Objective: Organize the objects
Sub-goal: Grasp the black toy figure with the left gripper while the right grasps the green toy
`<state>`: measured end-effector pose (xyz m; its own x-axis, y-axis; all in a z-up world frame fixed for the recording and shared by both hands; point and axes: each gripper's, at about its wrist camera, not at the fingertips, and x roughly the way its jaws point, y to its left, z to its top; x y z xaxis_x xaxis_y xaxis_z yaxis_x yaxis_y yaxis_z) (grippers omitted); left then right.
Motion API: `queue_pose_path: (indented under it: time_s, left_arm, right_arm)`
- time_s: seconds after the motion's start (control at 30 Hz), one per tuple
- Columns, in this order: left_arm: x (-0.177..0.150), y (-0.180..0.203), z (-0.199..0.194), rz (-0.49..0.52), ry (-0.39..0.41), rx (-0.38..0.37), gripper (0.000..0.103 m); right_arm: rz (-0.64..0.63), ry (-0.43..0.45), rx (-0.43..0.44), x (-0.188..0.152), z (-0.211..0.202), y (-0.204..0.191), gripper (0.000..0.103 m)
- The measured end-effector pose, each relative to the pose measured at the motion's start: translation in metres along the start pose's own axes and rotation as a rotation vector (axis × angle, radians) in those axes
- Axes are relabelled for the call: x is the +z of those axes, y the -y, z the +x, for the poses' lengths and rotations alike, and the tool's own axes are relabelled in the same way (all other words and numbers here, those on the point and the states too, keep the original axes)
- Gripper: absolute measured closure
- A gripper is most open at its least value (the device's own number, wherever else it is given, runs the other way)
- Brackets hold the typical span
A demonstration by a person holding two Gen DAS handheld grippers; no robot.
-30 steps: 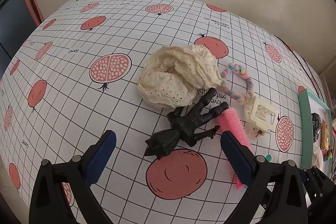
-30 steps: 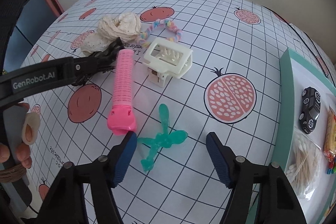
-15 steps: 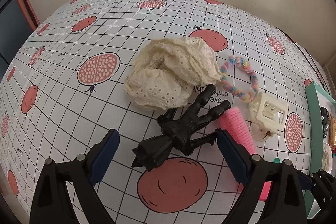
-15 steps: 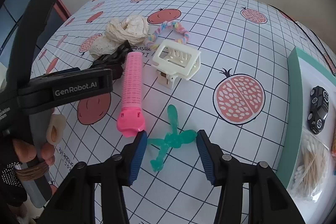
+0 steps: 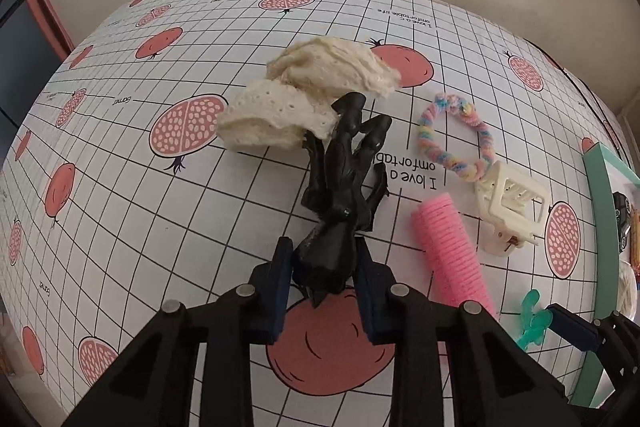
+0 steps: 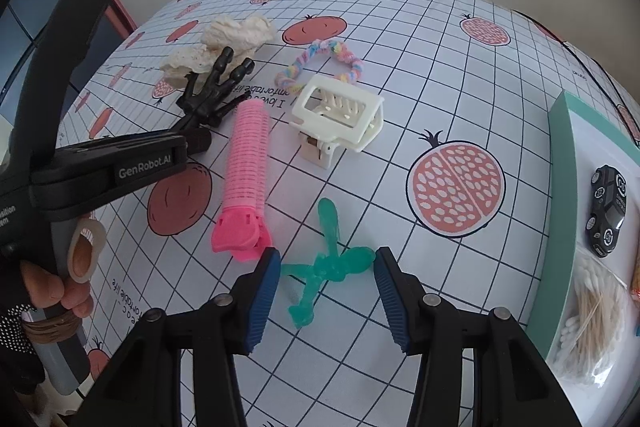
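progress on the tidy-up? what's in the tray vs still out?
Done: toy car and cotton swabs sit in the tray. In hand: left gripper shut on the black claw clip; right gripper open around the green clip. Left: pink roller, cream clip, scrunchies.

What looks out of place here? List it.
Nothing is spilled or broken. The black hand-shaped clip, clamped in the left gripper, has its fingers tucked under the cream scrunchie's edge.

black claw clip: glossy hard plastic
scrunchie: cream eyelet cloth — soft, matt
pink roller: ribbed plastic
teal clip: translucent, shiny plastic
tablecloth: smooth — slight sheen
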<state>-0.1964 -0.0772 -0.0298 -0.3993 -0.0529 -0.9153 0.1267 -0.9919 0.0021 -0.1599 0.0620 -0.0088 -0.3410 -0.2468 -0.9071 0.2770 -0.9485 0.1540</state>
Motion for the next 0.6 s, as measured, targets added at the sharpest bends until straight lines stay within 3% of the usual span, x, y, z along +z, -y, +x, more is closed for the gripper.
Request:
queue_pose_path:
  time_s: [0.1,0.13,0.3,0.37,0.6]
  left_arm:
    - [-0.004,-0.004,-0.002,0.0,-0.006,-0.004,0.073]
    - [-0.005,-0.006,-0.003,-0.003,-0.011,-0.006,0.073]
    - [-0.009,-0.013,-0.005,-0.019,-0.029,-0.017,0.073]
    - [-0.01,-0.013,-0.006,-0.025,-0.035,-0.019,0.073]
    - [-0.007,-0.012,-0.015,-0.043,-0.025,-0.026,0.073]
  right_arm:
    - [0.016,0.002,0.0,0.001,-0.001,0.003,0.055]
    - [0.032,0.003,0.0,0.001,-0.001,0.005,0.062]
    - [0.056,0.005,0.023,0.002,-0.003,0.01,0.065]
    - [0.071,0.015,0.029,0.003,-0.007,0.013,0.072]
    - [0.065,0.013,0.027,0.003,-0.008,0.012,0.073]
